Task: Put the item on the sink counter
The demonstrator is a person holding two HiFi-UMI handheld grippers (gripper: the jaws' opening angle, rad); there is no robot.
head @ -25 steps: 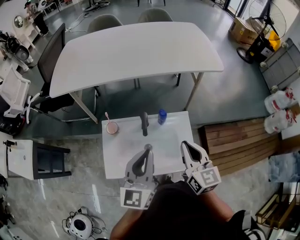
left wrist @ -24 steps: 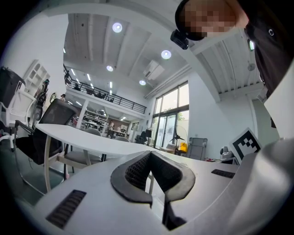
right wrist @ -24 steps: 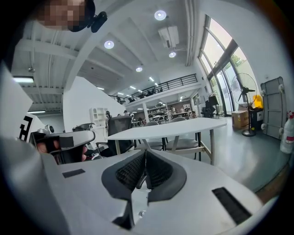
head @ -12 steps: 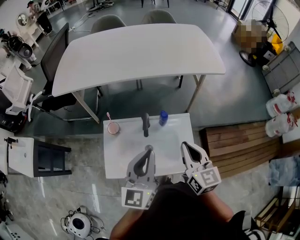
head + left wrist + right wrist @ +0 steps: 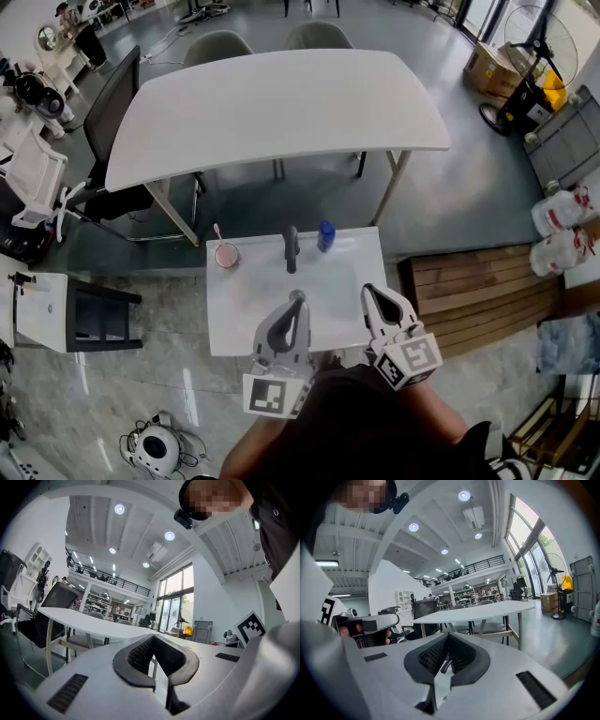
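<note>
Blue bottle (image 5: 325,234), probably the item: upright at the upper-right edge of the sink counter (image 5: 244,300), beside the faucet (image 5: 291,248), up-frame of both clenched, empty grippers, with right gripper (image 5: 369,292) nearer than left gripper (image 5: 296,298).

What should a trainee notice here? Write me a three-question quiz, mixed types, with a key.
1. In the head view, on which side of the faucet does the blue bottle stand?
2. True or false: the left claw and the right claw are both shut and empty.
3. The pink cup stands: A) on the sink counter; B) on a tray; C) in a basket.

Key: 1 right; 2 true; 3 A.
</note>
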